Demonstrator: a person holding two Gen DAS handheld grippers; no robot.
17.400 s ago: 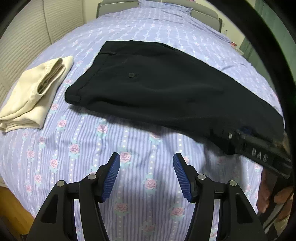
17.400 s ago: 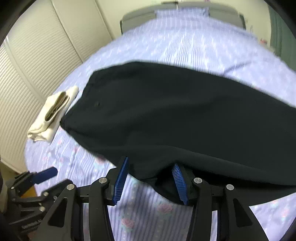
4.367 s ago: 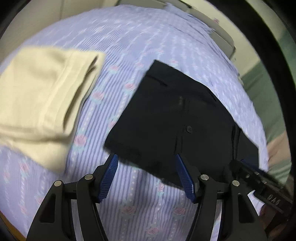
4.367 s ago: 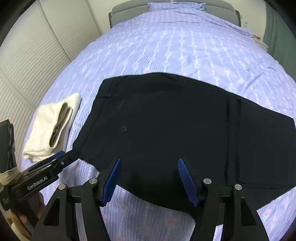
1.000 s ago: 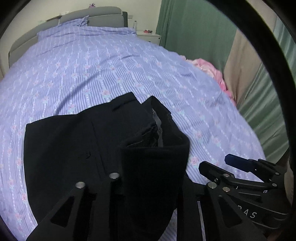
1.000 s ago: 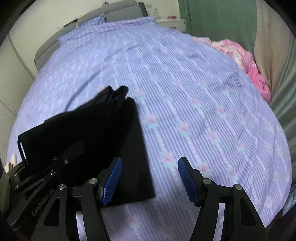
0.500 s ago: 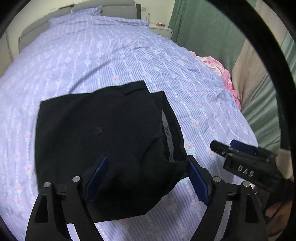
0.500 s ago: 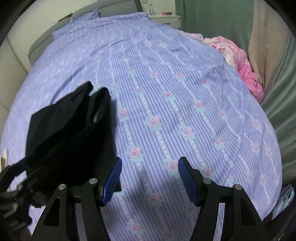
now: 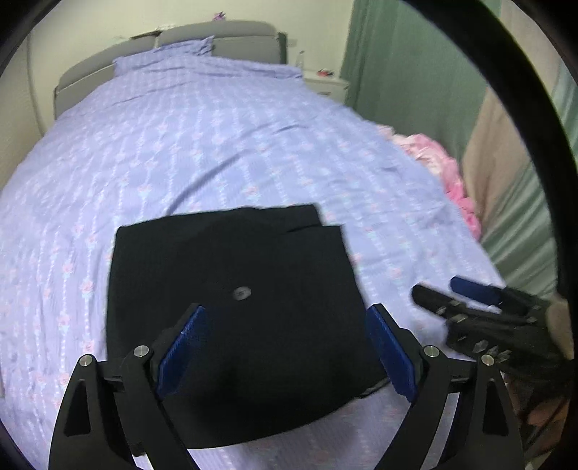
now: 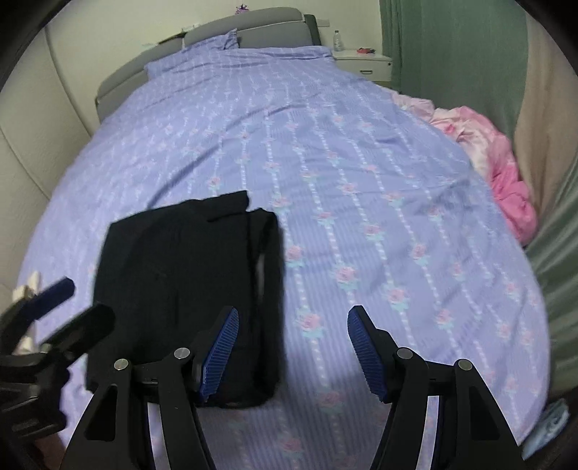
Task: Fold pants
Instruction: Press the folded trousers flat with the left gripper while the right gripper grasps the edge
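Below the left wrist camera, the left gripper (image 9: pixel 285 347) hangs over folded black pants (image 9: pixel 234 289) on a bed (image 9: pixel 216 144) dressed in a lilac floral sheet; its blue pads (image 9: pixel 184 350) stand wide apart, having just been opening, with the dark cloth lying beneath and between them but pressed by neither. The pants sit as a squarish bundle near the foot of the bed, a small button (image 9: pixel 241 292) facing up on the top layer and a stepped edge of layers showing at the far corner. At right in the same view, the right gripper (image 9: pixel 466 300) reaches in beside the bundle, apart from it, with part of a hand (image 9: pixel 560 325) behind it. A grey headboard (image 9: pixel 216 39), a green curtain (image 9: pixel 415 72) and a heap of pink bedding (image 9: pixel 444 170) ring the bed. Seen from the right wrist camera, the right gripper (image 10: pixel 292 350) has its fingers spread with only sheet between them; its left pad (image 10: pixel 220 350) overlaps the right edge of the pants (image 10: pixel 180 282) in the picture, though whether it touches the cloth cannot be told. The left gripper (image 10: pixel 61 307) blurs in at lower left, fingers parted, beside the bundle. Beyond, the bed (image 10: pixel 361 180) runs to the headboard (image 10: pixel 253 25), a white nightstand (image 10: pixel 365 63) carrying a bottle (image 10: pixel 337 40), the pink bedding (image 10: pixel 495 162) and the curtain (image 10: pixel 451 47).
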